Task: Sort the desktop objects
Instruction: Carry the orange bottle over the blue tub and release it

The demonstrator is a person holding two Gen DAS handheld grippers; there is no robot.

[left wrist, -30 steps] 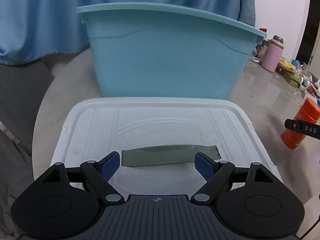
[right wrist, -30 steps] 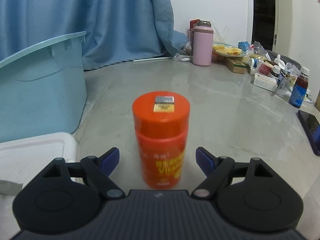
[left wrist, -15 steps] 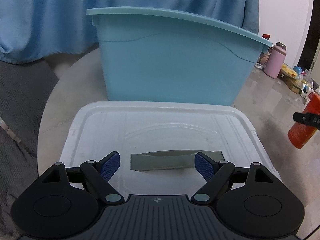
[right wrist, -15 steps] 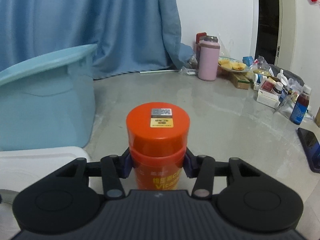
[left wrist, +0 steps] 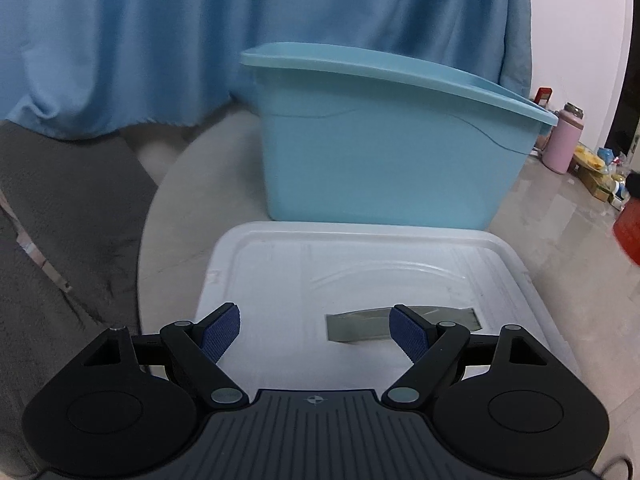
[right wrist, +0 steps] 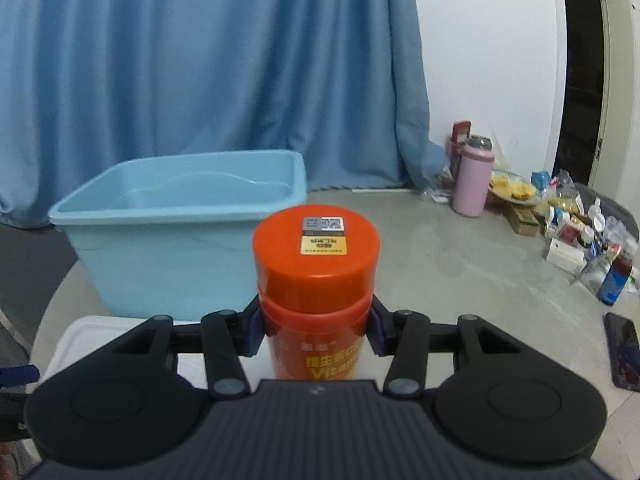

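My right gripper is clamped on the orange plastic vitamin bottle; its jaws closed in within the last second, and the blue pads now press the bottle just under its wide orange screw cap. The bottle stands upright between the fingers, a QR sticker on top of the cap, and it is off the table. In the left wrist view I catch only a blurred orange sliver of it at the right edge.

My left gripper is spread wide with nothing between its blue ribbed pads. It hangs above the white translucent plastic lid of a storage box, and a grey recessed handle in that lid shows behind the right-hand pad.

Beyond the lid stands the light blue rectangular plastic tub, open at the top. From the right wrist view I see a good part of its inside, and what I see holds nothing; its floor stays hidden.

The round grey stone-look table carries both containers. At its far right sit a pink insulated flask, a clutter of small packets and bottles, and a dark phone.
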